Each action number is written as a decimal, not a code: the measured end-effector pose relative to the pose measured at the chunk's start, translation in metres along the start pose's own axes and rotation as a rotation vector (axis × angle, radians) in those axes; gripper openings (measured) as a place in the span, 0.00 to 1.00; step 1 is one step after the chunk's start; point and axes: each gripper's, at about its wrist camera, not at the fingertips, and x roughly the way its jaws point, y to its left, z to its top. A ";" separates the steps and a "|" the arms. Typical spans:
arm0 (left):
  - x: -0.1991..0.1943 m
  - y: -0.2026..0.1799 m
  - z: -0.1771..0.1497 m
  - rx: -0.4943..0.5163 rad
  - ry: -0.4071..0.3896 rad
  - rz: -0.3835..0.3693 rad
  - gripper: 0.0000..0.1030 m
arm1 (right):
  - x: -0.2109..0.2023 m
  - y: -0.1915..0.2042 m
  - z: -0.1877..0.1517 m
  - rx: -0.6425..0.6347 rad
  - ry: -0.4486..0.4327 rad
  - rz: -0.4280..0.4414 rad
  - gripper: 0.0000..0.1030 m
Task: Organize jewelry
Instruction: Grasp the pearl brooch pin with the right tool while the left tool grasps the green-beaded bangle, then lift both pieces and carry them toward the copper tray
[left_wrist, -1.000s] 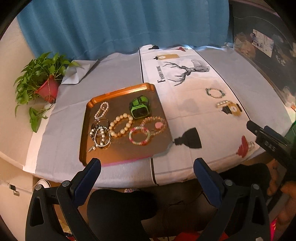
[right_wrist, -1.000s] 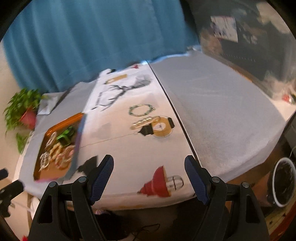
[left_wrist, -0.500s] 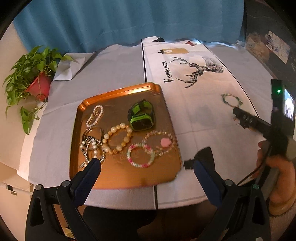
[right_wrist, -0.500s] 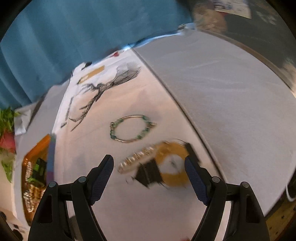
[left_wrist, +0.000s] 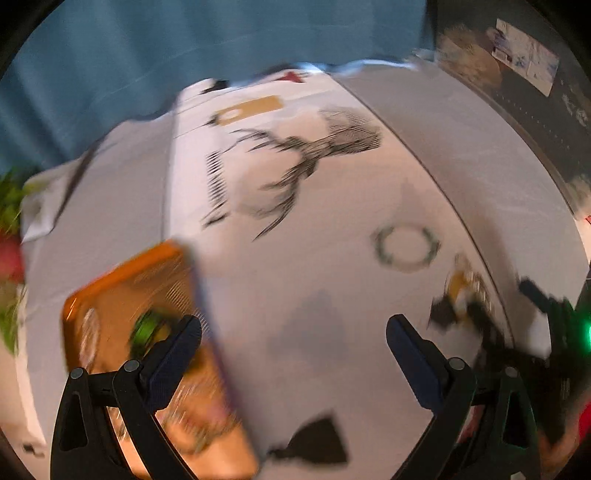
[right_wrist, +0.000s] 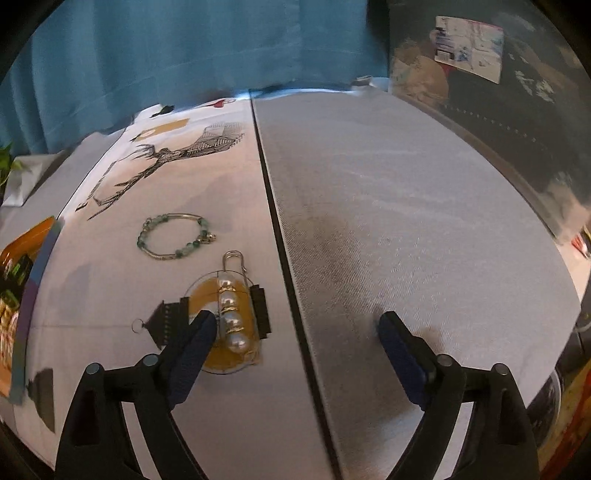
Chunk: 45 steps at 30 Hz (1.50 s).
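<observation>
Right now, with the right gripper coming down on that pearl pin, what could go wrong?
The right gripper is open but off-centre: the pearl pin lies beside its left finger, so closing may nudge it away. The flat wire frame may slip. The green bead bracelet lies close.

Left tool (left_wrist: 293, 345) open above cloth; orange tray (left_wrist: 122, 280) beside left finger, blurred.

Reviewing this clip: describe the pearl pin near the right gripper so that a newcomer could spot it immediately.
Start at the white tablecloth panel printed with a stag, left of the dark seam. Near its front edge lies the pearl pin, just ahead of the right gripper, beside the left of its open jaws. Unlike the green beaded bracelet farther back, it is a straight wire pin holding a row of white pearls.
</observation>
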 end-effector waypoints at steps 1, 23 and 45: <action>0.009 -0.006 0.010 0.014 0.009 -0.022 0.96 | 0.000 -0.001 0.000 -0.012 0.005 0.008 0.87; 0.049 -0.054 0.038 0.127 0.083 -0.205 0.05 | 0.007 0.017 0.012 -0.168 -0.074 0.103 0.11; -0.144 0.060 -0.074 -0.128 -0.127 -0.066 0.05 | -0.149 0.042 -0.004 -0.144 -0.187 0.224 0.11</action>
